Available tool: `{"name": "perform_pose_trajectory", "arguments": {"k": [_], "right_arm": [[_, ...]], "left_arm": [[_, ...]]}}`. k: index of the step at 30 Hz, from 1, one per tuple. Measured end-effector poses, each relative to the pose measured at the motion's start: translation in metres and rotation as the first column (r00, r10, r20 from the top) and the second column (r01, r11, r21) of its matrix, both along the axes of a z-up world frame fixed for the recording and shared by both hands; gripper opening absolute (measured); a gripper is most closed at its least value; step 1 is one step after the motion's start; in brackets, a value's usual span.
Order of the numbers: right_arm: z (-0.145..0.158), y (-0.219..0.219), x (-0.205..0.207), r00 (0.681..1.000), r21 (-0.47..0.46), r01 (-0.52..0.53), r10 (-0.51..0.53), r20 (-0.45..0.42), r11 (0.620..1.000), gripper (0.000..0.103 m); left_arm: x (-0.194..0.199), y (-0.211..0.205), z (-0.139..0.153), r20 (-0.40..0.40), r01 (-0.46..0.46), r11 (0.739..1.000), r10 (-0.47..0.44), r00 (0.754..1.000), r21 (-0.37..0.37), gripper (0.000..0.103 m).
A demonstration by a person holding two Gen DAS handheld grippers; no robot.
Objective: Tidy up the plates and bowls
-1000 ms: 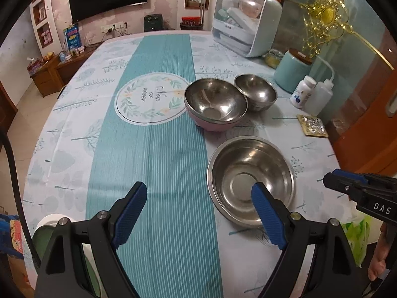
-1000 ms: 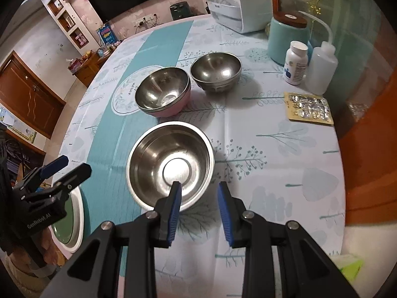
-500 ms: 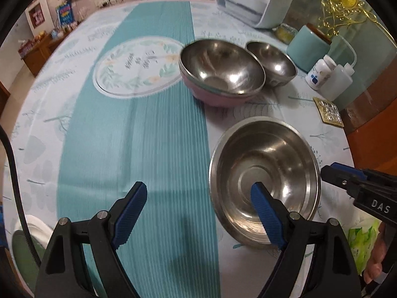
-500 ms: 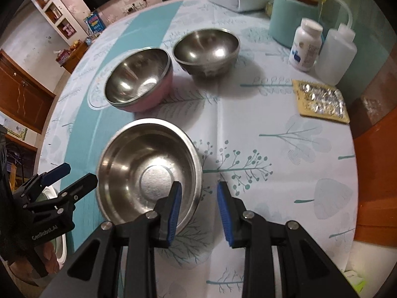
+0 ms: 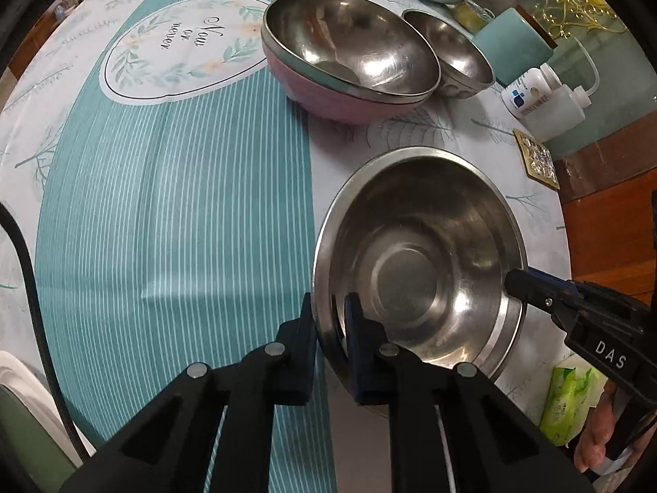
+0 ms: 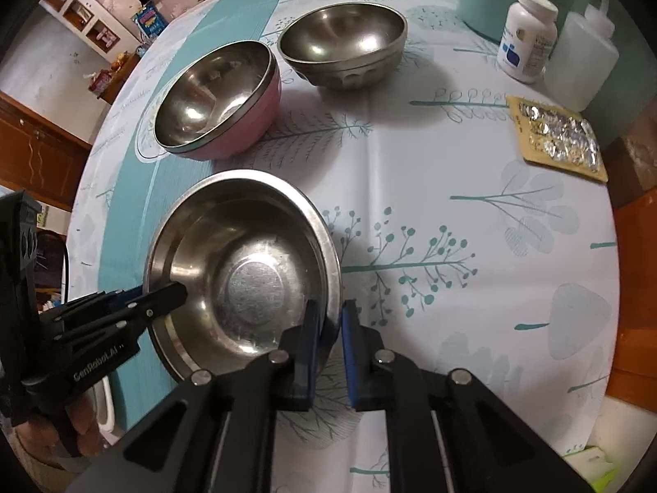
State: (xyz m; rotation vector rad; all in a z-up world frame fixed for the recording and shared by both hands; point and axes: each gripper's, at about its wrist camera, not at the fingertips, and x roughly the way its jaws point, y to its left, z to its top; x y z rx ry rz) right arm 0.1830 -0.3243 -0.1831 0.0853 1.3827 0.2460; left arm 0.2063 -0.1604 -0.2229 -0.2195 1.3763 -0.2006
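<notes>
Left claw and right claw just closed, we grip wide steel bowl by opposite rims, on table. Pink-shelled bowl and small bowl unstacked; nesting remains.

A home dining room; patterned tablecloth, wooden cabinet, wall shelves.

The left gripper has just closed, pinching the near rim of the wide steel bowl; the right gripper clamps its opposite rim.
</notes>
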Motion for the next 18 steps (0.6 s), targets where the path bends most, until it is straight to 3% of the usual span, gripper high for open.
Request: {"name": "perform_pose_trajectory", "arguments": {"k": [10,18], "right_arm": [[0.022,0.003,-0.020,1.000,0.033,-0.011,0.010,0.013,0.999,0.010],[0.037,0.020,-0.058,0.998,0.031,-0.064,0.063,0.013,0.997,0.011]], "left_arm": [[-0.020,0.008,0.030,0.017,0.019,1.000,-0.019,1.000,-0.002,0.011],[-0.072,0.024,0.055,0.042,0.036,0.999,-0.037,0.998,0.039,0.011]]}}
